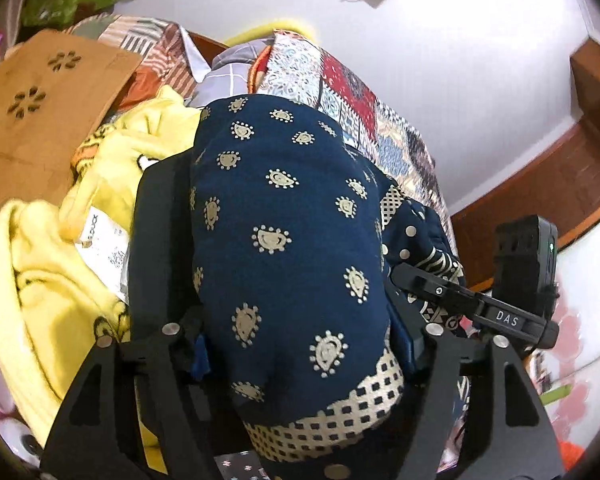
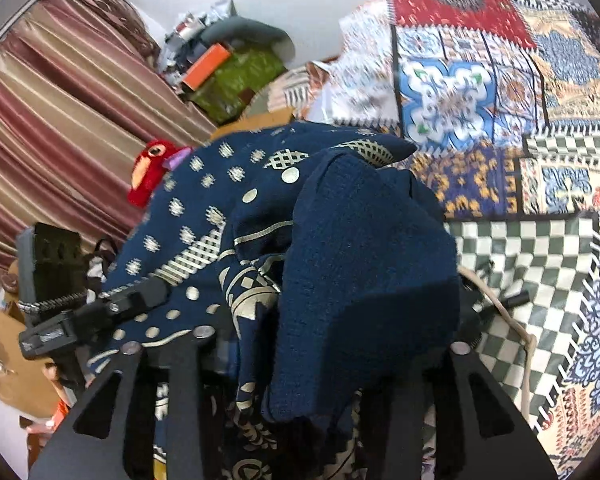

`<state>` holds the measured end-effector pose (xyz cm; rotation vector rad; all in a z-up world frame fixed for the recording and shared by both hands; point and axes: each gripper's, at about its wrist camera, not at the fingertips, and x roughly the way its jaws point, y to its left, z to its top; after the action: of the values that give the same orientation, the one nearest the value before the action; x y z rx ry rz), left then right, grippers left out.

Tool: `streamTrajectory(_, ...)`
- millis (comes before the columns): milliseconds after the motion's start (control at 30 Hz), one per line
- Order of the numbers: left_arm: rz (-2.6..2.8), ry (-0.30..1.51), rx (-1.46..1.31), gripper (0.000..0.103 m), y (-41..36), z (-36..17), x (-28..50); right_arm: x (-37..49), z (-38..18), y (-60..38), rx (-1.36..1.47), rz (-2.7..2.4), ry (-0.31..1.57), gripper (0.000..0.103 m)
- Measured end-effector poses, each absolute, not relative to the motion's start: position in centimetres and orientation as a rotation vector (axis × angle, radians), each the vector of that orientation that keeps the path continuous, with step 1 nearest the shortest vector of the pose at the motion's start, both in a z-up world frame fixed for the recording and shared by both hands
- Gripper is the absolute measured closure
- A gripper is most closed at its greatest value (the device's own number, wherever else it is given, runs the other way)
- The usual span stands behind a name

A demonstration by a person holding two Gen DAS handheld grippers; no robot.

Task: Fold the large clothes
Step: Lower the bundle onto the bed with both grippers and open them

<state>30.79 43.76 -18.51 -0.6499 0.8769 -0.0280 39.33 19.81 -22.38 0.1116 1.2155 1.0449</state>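
Garment: navy printed cloth (image 1: 300, 216) heaped over and between my left gripper (image 1: 296, 240) and right gripper (image 2: 328, 280) | jaws part-open, grip unclear | soft, light, slumps | take at printed border hem.

You have a patchwork bedspread (image 2: 500, 92) ahead, a striped curtain (image 2: 60, 120) behind, a red plush toy (image 2: 148, 176), and brown cardboard (image 1: 40, 120).

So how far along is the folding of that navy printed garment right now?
Early. Nothing looks folded yet: the navy garment is bunched and draped between the left gripper fingers and over the right gripper; whether either is pinching it is unclear. Still left: spreading it on the patchwork bedspread, folding it, then the yellow garment.
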Motion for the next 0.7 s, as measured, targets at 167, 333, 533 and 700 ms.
streamTrajectory(167,0.055,0.914,-0.448,0.028,41.2,-16.2,31.1,37.9,-20.0,17.6,-0.036,0.972,1.185,0.045)
streamTrajectory(333,0.144,0.896,-0.332,0.028,39.6,-14.2,29.8,36.2,-16.5,15.6,-0.132,0.867,1.042,0.045)
streamTrajectory(533,0.232,0.853,-0.185,0.027,38.3,-13.0,26.9,33.6,-14.4,16.6,-0.147,0.912,0.92,0.044)
streamTrajectory(700,0.265,0.873,-0.236,0.02,40.1,-14.4,25.9,32.3,-17.3,20.1,-0.229,0.952,0.964,0.041)
